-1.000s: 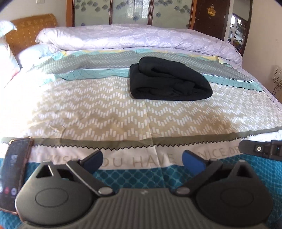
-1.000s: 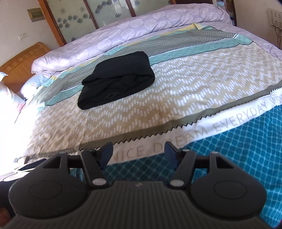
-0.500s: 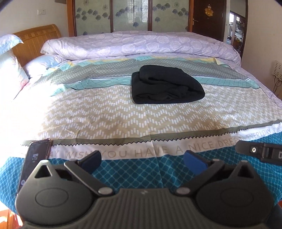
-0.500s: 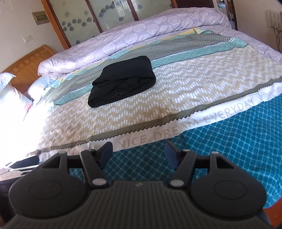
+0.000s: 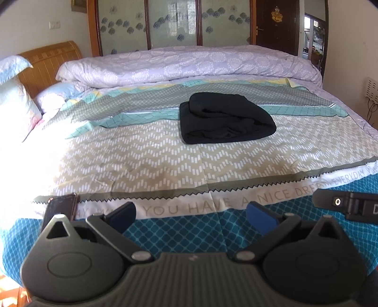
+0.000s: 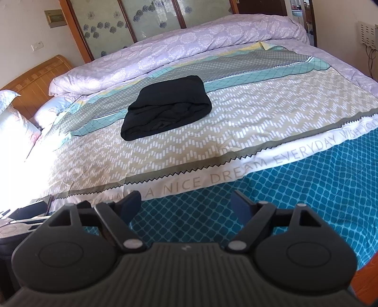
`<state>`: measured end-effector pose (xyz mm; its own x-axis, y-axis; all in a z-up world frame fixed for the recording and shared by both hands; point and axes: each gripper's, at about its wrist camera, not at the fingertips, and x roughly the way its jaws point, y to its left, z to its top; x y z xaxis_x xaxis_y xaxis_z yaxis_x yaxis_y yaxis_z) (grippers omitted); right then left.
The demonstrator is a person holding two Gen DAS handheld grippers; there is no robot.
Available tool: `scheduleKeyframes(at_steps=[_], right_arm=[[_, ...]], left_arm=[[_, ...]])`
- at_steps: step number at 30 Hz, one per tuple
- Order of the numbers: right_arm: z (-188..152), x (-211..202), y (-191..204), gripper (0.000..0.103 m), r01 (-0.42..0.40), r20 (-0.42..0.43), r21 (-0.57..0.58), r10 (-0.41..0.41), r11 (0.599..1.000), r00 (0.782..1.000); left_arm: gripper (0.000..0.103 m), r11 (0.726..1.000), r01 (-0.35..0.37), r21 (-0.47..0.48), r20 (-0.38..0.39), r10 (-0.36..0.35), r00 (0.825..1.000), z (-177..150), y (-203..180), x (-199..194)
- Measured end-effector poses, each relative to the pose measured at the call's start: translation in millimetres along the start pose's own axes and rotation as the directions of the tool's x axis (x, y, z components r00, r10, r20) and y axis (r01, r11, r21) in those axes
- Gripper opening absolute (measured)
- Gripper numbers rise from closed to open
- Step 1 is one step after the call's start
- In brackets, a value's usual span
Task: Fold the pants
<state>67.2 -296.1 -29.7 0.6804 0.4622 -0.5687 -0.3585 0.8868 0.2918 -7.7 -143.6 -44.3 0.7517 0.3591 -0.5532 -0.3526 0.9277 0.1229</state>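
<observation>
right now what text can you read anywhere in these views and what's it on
"YOU HAVE A NICE DREAM EVERYDAY" on the white band of the bedspread, left view.
"A NICE DREAM EVERYDAY WISH YOU" on the same band, right view; the last word is cut by the frame edge.
"D" on the black device at the right edge, the rest cut off.
Phone screen: too blurred to read.
Gold emblem on the door: too small to read.
Wall panel: unreadable.
</observation>
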Motion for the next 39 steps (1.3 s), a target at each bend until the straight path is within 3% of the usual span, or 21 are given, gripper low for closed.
scheduleKeyframes(at_steps=[8,14,19,24,39], right_arm=[[4.0,-8.2,3.4,0.087,0.003,0.026,-0.022,-0.003,1.000,1.000],[0.7,-6.4,5.4,0.092,0.078,0.020,-0.046,-0.077,0.996,0.997],[-1.9,-7.3,0.1,0.092,0.069,-0.003,-0.024,-0.069,0.997,0.998],[-1.8,-7.6,-2.4,0.092,0.096,-0.012,-0.008,-0.096,0.995,0.995],[-0.5,-10.8,-7.8,0.092,0.094,-0.004,0.030,-0.094,0.995,0.996]], left_arm=[[0.103,0.999,-0.020,0.046,0.031,0.018,0.999,5.7,-9.0,-8.0],[0.103,1.000,0.001,0.028,-0.033,0.000,0.999,1.3,-9.1,-2.7],[0.103,0.999,-0.031,0.008,-0.069,0.032,0.997,-1.4,-8.0,0.8],[0.103,0.999,-0.007,-0.044,-0.125,0.002,0.992,-0.4,-1.9,6.9],[0.103,0.999,-0.025,0.024,-0.114,0.028,0.993,3.9,-3.7,2.8]])
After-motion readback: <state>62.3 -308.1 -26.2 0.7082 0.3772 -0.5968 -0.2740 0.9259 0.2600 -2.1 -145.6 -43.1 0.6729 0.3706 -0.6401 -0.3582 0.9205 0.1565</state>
